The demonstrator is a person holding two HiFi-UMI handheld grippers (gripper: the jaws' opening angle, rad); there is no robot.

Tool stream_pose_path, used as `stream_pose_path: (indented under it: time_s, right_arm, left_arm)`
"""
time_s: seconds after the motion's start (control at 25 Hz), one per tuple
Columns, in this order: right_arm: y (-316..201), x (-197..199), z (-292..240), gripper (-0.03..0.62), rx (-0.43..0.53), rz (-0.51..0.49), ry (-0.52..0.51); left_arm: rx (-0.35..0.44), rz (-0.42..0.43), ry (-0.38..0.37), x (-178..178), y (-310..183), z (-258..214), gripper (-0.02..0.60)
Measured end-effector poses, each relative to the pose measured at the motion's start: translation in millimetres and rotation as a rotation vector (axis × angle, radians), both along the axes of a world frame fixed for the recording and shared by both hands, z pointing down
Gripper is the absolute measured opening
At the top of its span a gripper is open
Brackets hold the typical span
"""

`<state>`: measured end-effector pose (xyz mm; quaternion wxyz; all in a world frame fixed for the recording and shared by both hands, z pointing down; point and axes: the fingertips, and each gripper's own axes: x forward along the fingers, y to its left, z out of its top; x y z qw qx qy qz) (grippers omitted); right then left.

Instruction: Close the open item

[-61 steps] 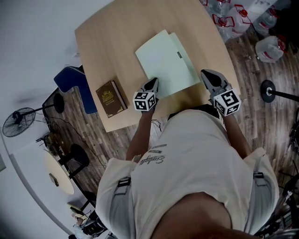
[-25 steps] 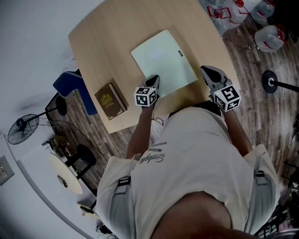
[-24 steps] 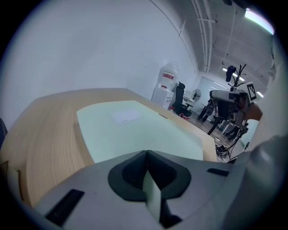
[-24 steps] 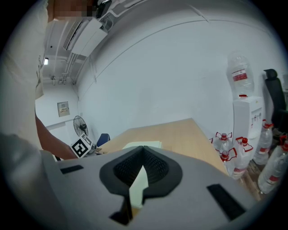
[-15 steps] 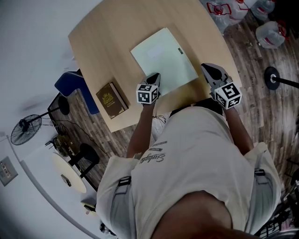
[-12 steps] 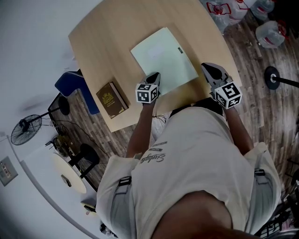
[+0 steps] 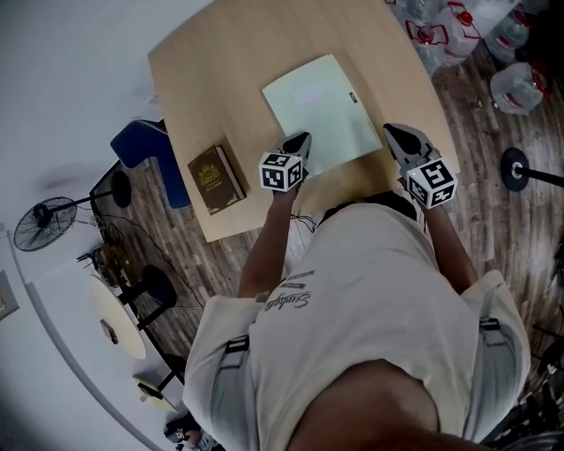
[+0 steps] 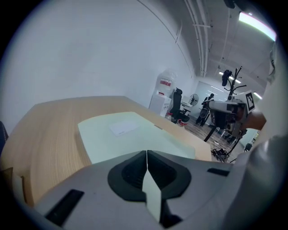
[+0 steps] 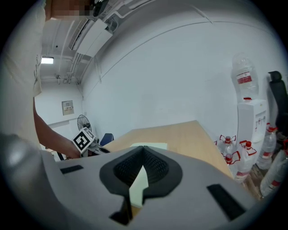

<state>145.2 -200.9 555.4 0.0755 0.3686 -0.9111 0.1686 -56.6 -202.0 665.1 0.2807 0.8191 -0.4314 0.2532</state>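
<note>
A pale green folder (image 7: 322, 114) lies flat and closed on the light wooden table (image 7: 220, 70); it also fills the middle of the left gripper view (image 8: 126, 134). My left gripper (image 7: 302, 141) hovers at the folder's near left corner, jaws pressed together with nothing held (image 8: 147, 152). My right gripper (image 7: 398, 136) stays just off the folder's right side near the table's front edge, jaws also together and empty (image 9: 143, 148). In the right gripper view only a thin strip of the folder (image 9: 150, 145) shows.
A brown book with a gold emblem (image 7: 214, 179) lies near the table's front left corner. A blue chair (image 7: 145, 145) stands left of the table. Several water bottles (image 7: 458, 26) and a round stand base (image 7: 514, 167) sit on the floor at the right.
Earlier the folder's cover sat offset with a second sheet edge showing; now it lies flat as one rectangle. Both grippers stay almost where they were; the head view has shifted slightly.
</note>
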Motion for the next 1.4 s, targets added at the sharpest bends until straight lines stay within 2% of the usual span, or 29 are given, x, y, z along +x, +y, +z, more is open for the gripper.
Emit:
stream_pose_path:
  time_s: [0.24,0.44,0.64,0.88,1.12,1.28,1.4]
  right_arm:
    - [4.4,-17.1,-9.4,-0.005,0.023,-0.06,0.014]
    - [3.0,-35.3,-15.0,-0.005,0.011,-0.105,0.004]
    - [-2.4,-57.3,-25.1,-0.005,0.04,-0.149,0.011]
    - [-10.4,-78.3,-49.8,-0.005,0.114,-0.197,0.026]
    - [-18.6,-91.8,-88.3,-0.005,0.185,-0.228,-0.002]
    - [-23.8,-93.5,-116.0,-0.005,0.216,-0.232,-0.042]
    - [-30.9,-92.3,-135.5,-0.005,0.271,-0.233,-0.024]
  left_arm:
    - [0.076,-0.035,0.052,-4.1,9.3,-36.7,0.015]
    - [0.144,-0.103,0.119,-13.8,13.9,-75.0,0.015]
    - [0.215,-0.153,0.145,-30.3,21.3,-107.0,0.015]
    - [0.309,-0.141,0.093,-43.5,28.6,-145.2,0.015]
    - [0.414,-0.146,0.079,-52.1,22.6,-189.1,0.015]
    - [0.461,-0.119,0.043,-53.5,22.1,-210.1,0.015]
    - [0.498,-0.108,0.028,-54.0,19.9,-224.5,0.015]
